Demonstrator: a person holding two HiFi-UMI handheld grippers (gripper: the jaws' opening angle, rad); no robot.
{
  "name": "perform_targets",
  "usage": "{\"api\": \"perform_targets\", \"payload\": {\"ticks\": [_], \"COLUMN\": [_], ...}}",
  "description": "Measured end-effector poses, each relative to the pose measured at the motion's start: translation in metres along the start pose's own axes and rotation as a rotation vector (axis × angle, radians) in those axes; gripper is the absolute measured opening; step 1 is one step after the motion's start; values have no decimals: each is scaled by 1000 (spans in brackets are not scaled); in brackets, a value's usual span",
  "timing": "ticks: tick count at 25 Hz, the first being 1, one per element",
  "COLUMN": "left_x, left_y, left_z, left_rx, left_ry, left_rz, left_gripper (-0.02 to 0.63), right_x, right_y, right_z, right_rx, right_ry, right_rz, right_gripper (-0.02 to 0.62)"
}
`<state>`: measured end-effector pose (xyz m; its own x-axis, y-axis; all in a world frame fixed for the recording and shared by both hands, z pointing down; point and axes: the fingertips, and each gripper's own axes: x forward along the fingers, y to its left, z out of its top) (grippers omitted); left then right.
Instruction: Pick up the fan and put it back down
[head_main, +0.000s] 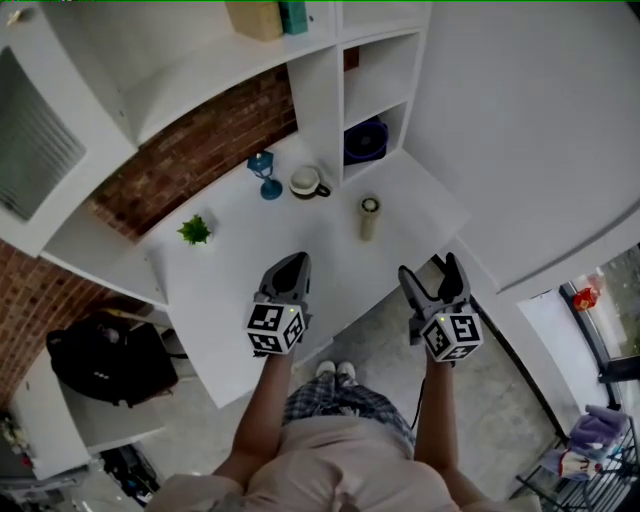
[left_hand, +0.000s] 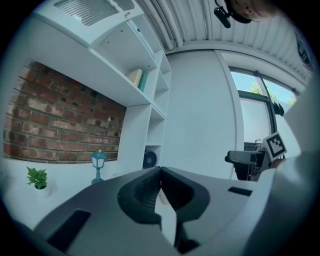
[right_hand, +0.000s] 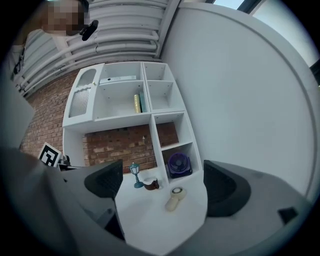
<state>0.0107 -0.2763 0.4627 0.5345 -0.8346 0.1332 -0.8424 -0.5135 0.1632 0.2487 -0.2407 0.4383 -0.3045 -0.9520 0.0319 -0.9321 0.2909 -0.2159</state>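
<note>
The fan (head_main: 365, 140) is small, round and dark blue-purple. It stands in the lowest cubby of the white shelf unit, at the back of the white desk (head_main: 225, 300). It also shows in the left gripper view, fan (left_hand: 149, 159), and the right gripper view, fan (right_hand: 178, 165). My left gripper (head_main: 293, 263) hovers over the desk's front part with its jaws shut on nothing (left_hand: 160, 172). To its right, my right gripper (head_main: 431, 271) hangs near the desk's front right corner, open and empty (right_hand: 162, 182). Both are well short of the fan.
On the desk stand a teal lantern (head_main: 265, 173), a brown-and-white mug (head_main: 307, 182), a cream cylinder-shaped item (head_main: 370, 217) and a small potted plant (head_main: 196, 231). A black bag (head_main: 110, 358) lies on a lower surface at left. Books (head_main: 265, 18) sit on the upper shelf.
</note>
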Motion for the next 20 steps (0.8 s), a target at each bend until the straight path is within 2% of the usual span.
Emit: {"api": "perform_targets", "payload": {"ticks": [5,11,20], "left_x": [29,72,155], "left_y": [6,19,46], "left_z": [0,4,-12], "left_rx": [11,8,-15], "left_ry": [26,44,89], "left_rz": [-23,-41,-46], "left_gripper": [28,28,28], "right_x": [29,80,168], "right_y": [-5,-7,-12], "right_z": [-4,-15,-52], "right_rx": [9,-5,-14], "right_ry": [23,95,207], "right_rz": [-4,-10,-24], "right_gripper": [499,497,497]}}
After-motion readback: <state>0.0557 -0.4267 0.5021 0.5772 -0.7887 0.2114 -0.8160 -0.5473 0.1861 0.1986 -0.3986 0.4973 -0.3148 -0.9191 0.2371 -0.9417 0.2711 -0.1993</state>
